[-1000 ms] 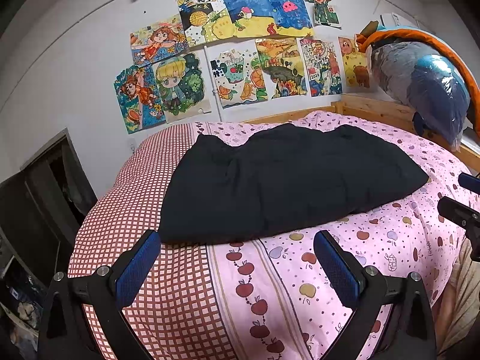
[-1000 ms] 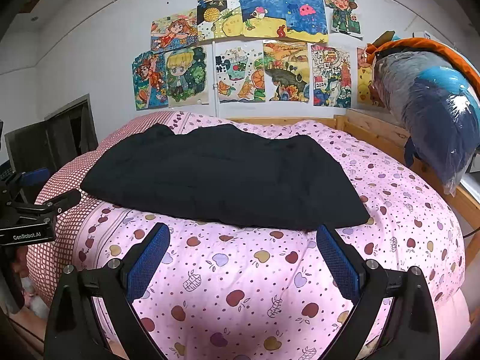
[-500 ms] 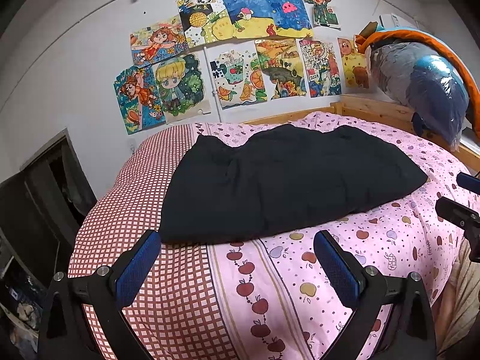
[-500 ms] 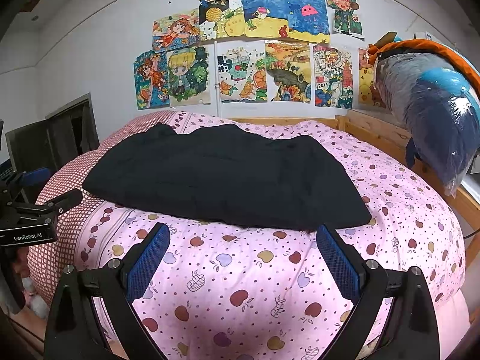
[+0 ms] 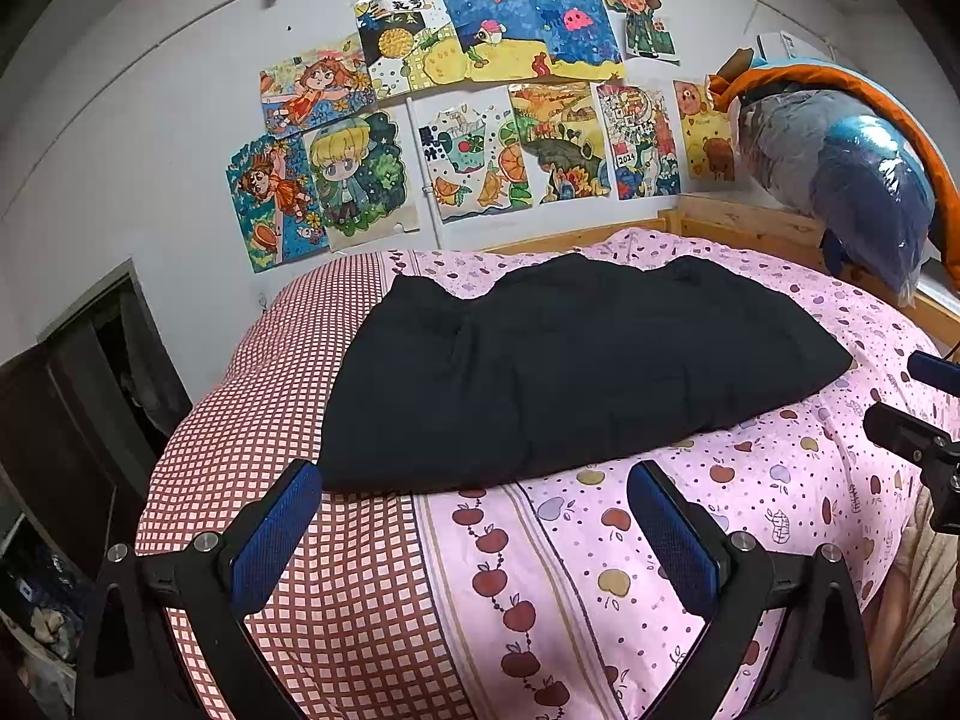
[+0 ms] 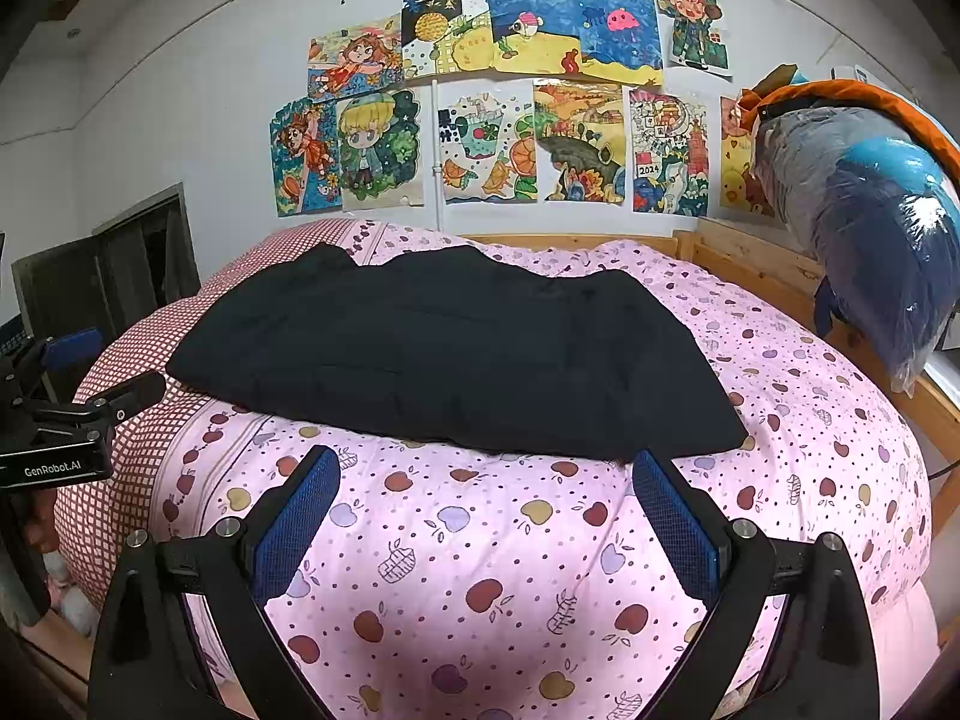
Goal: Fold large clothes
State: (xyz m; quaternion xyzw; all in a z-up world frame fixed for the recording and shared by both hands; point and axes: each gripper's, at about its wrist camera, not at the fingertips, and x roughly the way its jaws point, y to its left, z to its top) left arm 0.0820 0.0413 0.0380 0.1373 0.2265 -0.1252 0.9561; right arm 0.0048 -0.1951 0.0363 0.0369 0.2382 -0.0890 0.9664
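We hold the left gripper (image 5: pixel 474 516) and right gripper (image 6: pixel 483 507) spread wide, empty, just short of the black garment (image 5: pixel 570 366) on the quilt (image 6: pixel 480 570).

Black left gripper (image 5: pixel 474 531), blue ribbed pads (image 5: pixel 273 531), silver screws, "GenRobot.AI" marking

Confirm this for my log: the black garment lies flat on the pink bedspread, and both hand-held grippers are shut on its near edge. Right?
Not quite. The black garment does lie flat on the pink bedspread, but neither tool grips it: the left hand-held gripper and right hand-held gripper are open, short of the near edge. Each wrist view shows this.
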